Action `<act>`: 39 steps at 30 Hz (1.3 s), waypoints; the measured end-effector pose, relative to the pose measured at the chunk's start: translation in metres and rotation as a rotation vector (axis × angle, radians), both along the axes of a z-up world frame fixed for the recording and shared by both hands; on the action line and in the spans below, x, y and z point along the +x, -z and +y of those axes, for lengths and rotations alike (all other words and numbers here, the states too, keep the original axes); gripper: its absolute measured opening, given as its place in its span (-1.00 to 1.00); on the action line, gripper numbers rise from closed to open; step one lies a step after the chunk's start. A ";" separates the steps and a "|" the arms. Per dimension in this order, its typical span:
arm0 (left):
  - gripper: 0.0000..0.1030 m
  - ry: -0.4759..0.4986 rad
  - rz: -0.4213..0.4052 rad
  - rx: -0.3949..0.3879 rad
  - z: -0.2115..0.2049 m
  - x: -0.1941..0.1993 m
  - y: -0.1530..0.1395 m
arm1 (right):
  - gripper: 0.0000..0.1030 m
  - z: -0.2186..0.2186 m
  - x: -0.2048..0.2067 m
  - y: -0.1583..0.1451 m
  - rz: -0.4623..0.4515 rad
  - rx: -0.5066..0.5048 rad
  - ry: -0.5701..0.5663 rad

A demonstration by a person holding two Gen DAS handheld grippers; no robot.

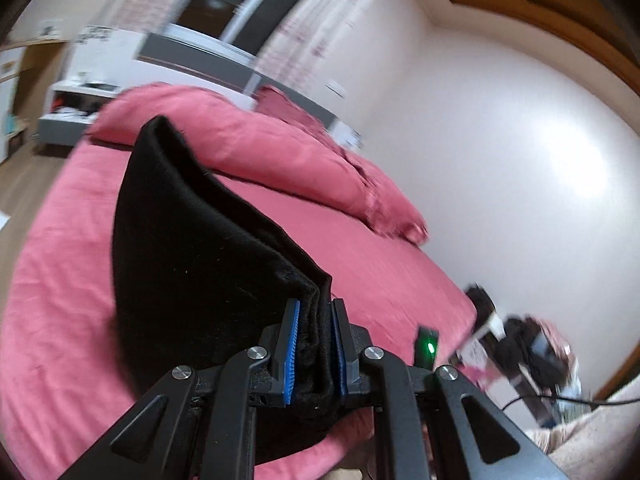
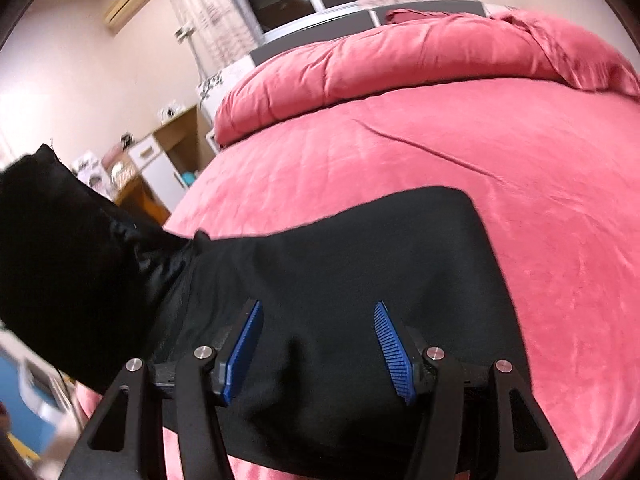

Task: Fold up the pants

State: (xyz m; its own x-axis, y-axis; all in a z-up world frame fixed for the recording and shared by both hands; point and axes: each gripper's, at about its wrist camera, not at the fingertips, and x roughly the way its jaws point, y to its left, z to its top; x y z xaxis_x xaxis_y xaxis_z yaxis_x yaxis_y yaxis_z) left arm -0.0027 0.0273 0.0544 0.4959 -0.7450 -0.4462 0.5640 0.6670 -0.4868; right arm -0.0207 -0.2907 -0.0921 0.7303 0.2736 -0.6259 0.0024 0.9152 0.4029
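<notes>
The black pants (image 1: 192,248) rise from the pink bed (image 1: 60,320) as a folded edge, and my left gripper (image 1: 315,308) is shut on that thick fold, its blue pads pressing both sides. In the right wrist view the rest of the pants (image 2: 340,248) lies flat on the bed (image 2: 400,152), while the lifted part (image 2: 72,260) stands up at the left. My right gripper (image 2: 318,308) hovers over the flat cloth, open, with its pads well apart and not pinching anything.
A rolled pink duvet (image 2: 400,60) lies across the far end of the bed. A white wall (image 1: 520,160) runs along one side. Cluttered shelves and cabinets (image 2: 160,152) stand beyond the other side, and a small table with cables (image 1: 520,352) sits by the bed corner.
</notes>
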 end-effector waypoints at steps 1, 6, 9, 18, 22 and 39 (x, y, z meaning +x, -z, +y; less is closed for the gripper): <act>-0.72 0.026 0.000 0.005 -0.010 -0.002 0.001 | 0.14 -0.004 0.000 -0.002 -0.003 0.013 0.012; -0.72 0.168 0.032 0.037 -0.071 -0.001 0.021 | 0.15 -0.018 -0.004 -0.012 -0.019 0.045 0.062; -0.72 0.212 0.083 0.065 -0.102 0.003 0.043 | 0.16 -0.025 -0.004 -0.018 -0.029 0.044 0.075; -0.34 0.293 0.214 0.168 -0.158 0.014 0.110 | 0.17 -0.054 -0.003 -0.007 0.035 0.148 0.150; -0.10 0.277 0.258 0.168 -0.150 0.013 0.119 | 0.24 -0.051 -0.004 -0.003 0.040 0.176 0.121; -0.09 -0.307 0.134 0.372 -0.025 0.032 0.119 | 0.35 -0.011 0.006 0.014 0.092 0.188 -0.068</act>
